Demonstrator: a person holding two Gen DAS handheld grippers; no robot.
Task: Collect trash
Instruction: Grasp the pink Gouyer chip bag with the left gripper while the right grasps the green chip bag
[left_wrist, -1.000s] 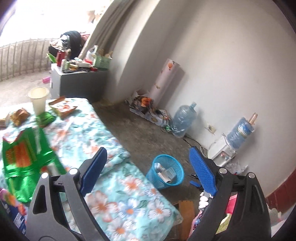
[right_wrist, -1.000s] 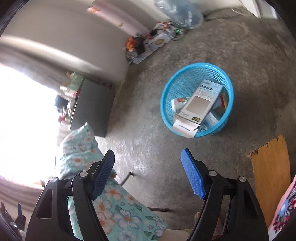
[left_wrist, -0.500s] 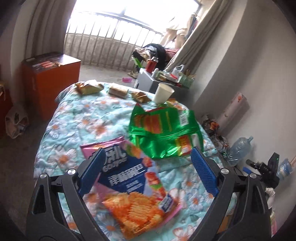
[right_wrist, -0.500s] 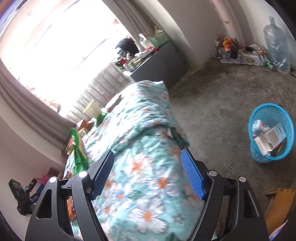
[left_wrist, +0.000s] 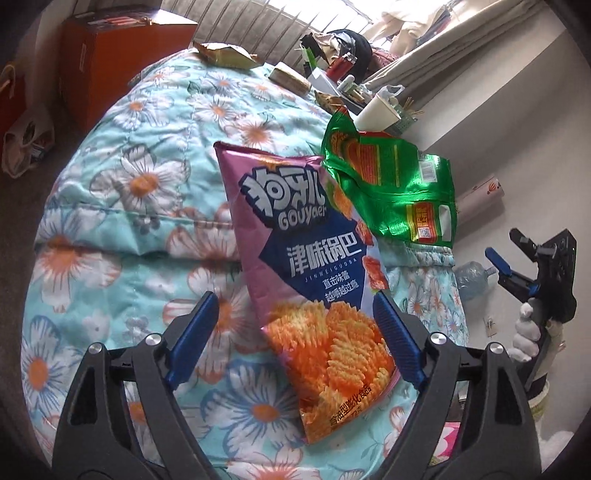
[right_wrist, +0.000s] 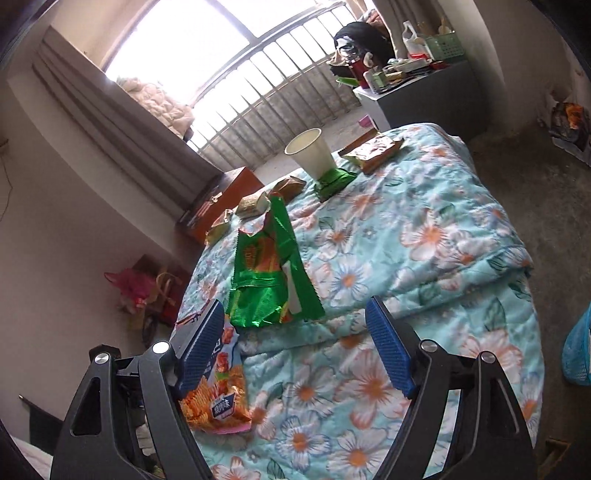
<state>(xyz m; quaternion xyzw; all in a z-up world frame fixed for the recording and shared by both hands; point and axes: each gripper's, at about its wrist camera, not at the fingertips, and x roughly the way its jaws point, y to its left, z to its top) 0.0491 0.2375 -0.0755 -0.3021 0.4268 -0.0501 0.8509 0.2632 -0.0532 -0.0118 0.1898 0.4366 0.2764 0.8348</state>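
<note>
Since L gripper (left_wrist: 291, 332) is wide open, empty, straddling pink chip bag (left_wrist: 306, 266), drop straight & pinch bag's lower end. R gripper (right_wrist: 295, 347) also open w/ nothing held.

Your right gripper (right_wrist: 295, 347) has its blue ribbed jaws spread wide above the floral turquoise quilt (right_wrist: 436, 236), gripping nothing. At ten o'clock from its left finger, the crinkled green foil snack bag (right_wrist: 269, 273) lies flat; at seven o'clock, the pink-and-orange chip bag (right_wrist: 218, 398) sits partly behind that finger. At twelve o'clock, the white paper cup (right_wrist: 312, 151) stands upright on a small green wrapper (right_wrist: 334, 181). A blue mesh basket's (right_wrist: 578, 354) edge shows at three o'clock.
</note>
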